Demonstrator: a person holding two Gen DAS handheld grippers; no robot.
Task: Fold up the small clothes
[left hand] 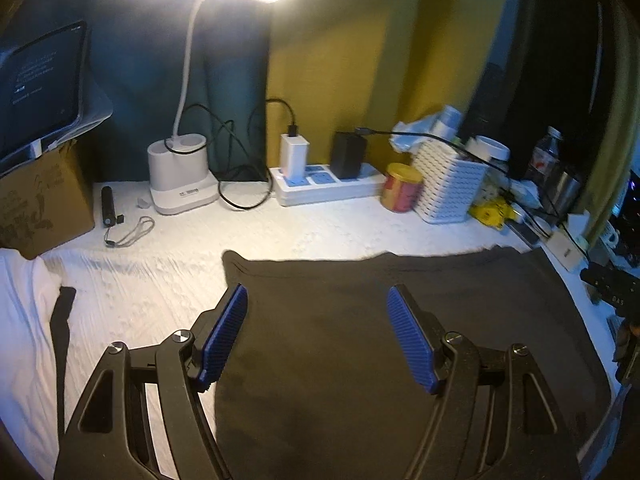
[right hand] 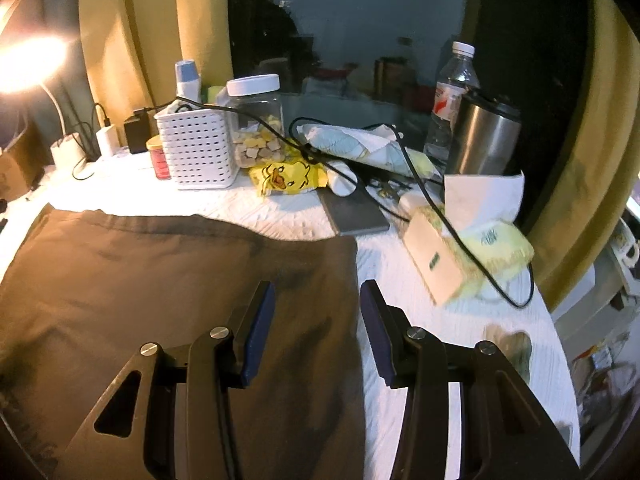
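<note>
A dark brown garment [left hand: 340, 320] lies spread flat on the white table cover [left hand: 168, 280]. My left gripper [left hand: 316, 296] is open above the garment's left part, its blue pads [left hand: 224, 332] wide apart, holding nothing. In the right wrist view the same garment [right hand: 140, 280] fills the left half. My right gripper [right hand: 316, 292] is open over the garment's right edge, one finger above the cloth and one above the white cover. A white garment [left hand: 20, 300] with a dark strap lies at the far left.
Along the back stand a lamp base [left hand: 180, 180], power strip [left hand: 328, 184], red-yellow can [left hand: 400, 188], white basket [right hand: 196, 152], jar [right hand: 256, 120], steel mug [right hand: 484, 136] and water bottle [right hand: 452, 92]. A tissue pack [right hand: 464, 248] and cables lie right. A cardboard box [left hand: 40, 204] stands left.
</note>
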